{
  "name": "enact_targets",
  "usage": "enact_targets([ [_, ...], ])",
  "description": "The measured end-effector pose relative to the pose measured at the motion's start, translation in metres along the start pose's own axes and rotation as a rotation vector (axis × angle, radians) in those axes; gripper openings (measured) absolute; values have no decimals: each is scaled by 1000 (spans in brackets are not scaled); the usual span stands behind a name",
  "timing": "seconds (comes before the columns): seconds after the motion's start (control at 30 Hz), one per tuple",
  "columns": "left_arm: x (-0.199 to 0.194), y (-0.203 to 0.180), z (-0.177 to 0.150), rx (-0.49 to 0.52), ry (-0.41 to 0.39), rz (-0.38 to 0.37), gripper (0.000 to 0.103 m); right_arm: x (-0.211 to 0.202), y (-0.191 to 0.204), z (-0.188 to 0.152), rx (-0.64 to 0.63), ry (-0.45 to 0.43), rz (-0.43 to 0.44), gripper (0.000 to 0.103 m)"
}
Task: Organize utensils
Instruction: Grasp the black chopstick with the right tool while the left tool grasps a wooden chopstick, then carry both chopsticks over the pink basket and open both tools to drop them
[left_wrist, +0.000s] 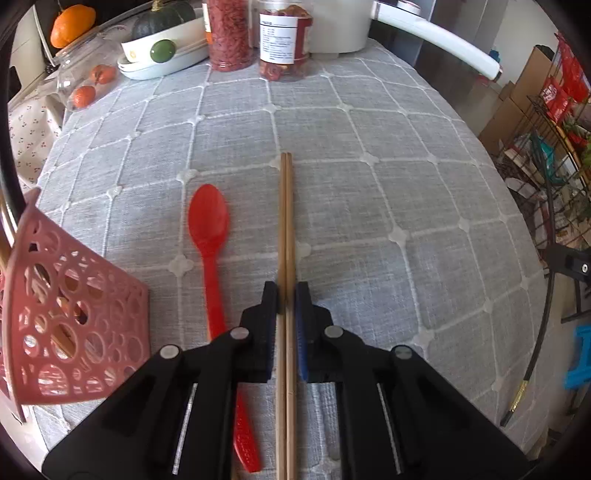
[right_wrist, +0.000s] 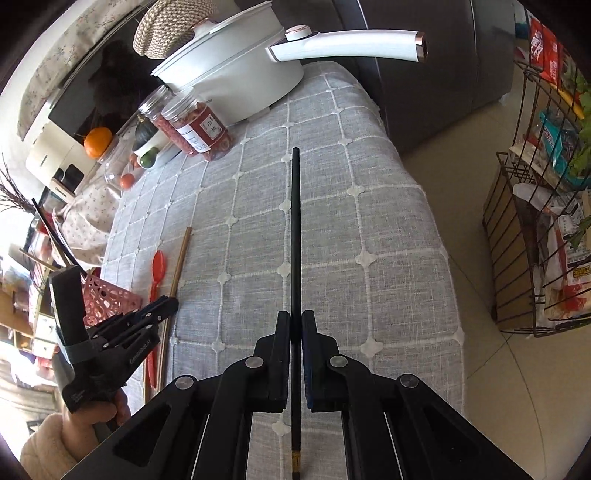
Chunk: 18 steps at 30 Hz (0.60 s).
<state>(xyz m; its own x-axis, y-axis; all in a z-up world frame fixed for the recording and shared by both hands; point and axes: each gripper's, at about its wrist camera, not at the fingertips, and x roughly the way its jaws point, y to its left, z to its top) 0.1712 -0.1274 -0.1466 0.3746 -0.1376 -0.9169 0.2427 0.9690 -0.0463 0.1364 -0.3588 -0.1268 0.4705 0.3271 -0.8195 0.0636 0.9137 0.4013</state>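
In the left wrist view my left gripper (left_wrist: 286, 291) is shut on a pair of wooden chopsticks (left_wrist: 286, 221) that lie lengthwise on the grey checked tablecloth (left_wrist: 369, 206). A red plastic spoon (left_wrist: 208, 229) lies on the cloth just left of them. A pink perforated utensil basket (left_wrist: 74, 314) stands at the left edge. In the right wrist view my right gripper (right_wrist: 295, 319) is shut on black chopsticks (right_wrist: 295, 229), held above the cloth and pointing away. The left gripper (right_wrist: 162, 306), in a hand, shows there too, on the wooden chopsticks (right_wrist: 181, 258) beside the red spoon (right_wrist: 158, 269) and pink basket (right_wrist: 107, 299).
At the table's far end stand a white pot with a long handle (right_wrist: 236, 70), two jars of red dried food (left_wrist: 255, 33), a white dish with a squash (left_wrist: 162, 40) and a glass jar with an orange (left_wrist: 72, 26) on top. A wire rack (right_wrist: 535, 221) stands on the floor at right.
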Motion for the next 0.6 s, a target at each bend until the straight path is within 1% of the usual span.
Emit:
enact_targets([
  [0.1, -2, -18, -4, 89, 39, -21, 11, 0, 0, -1, -3, 3, 2, 6],
  [0.17, -3, -28, -3, 121, 70, -30, 11, 1, 0, -1, 0, 7, 2, 6],
  [0.2, -3, -32, -1, 128, 72, -22, 12, 1, 0, -1, 2, 8, 2, 6],
  [0.23, -3, -36, 3, 137, 69, -14, 16, 1, 0, -1, 3, 8, 2, 6],
  [0.27, -1, -40, 8, 146, 66, -4, 23, 1, 1, -1, 3, 8, 1, 6],
  [0.3, 2, -42, 13, 146, 61, 9, 26, 2, 2, -2, 2, 8, 3, 6],
  [0.4, 15, -48, 30, 160, 84, 54, 26, 5, 3, -2, -5, 15, 2, 6],
  [0.5, 20, -52, 44, 158, 101, 64, 26, 7, 3, -1, -4, 20, 1, 6],
  [0.53, 21, -53, 47, 154, 107, 57, 23, 7, 2, 0, 3, 18, 2, 6],
  [0.57, 20, -52, 47, 150, 115, 33, 11, 6, 1, 1, 11, 15, 4, 6],
  [0.6, 19, -53, 46, 153, 118, 25, 10, 6, 0, 2, 19, 13, 7, 6],
])
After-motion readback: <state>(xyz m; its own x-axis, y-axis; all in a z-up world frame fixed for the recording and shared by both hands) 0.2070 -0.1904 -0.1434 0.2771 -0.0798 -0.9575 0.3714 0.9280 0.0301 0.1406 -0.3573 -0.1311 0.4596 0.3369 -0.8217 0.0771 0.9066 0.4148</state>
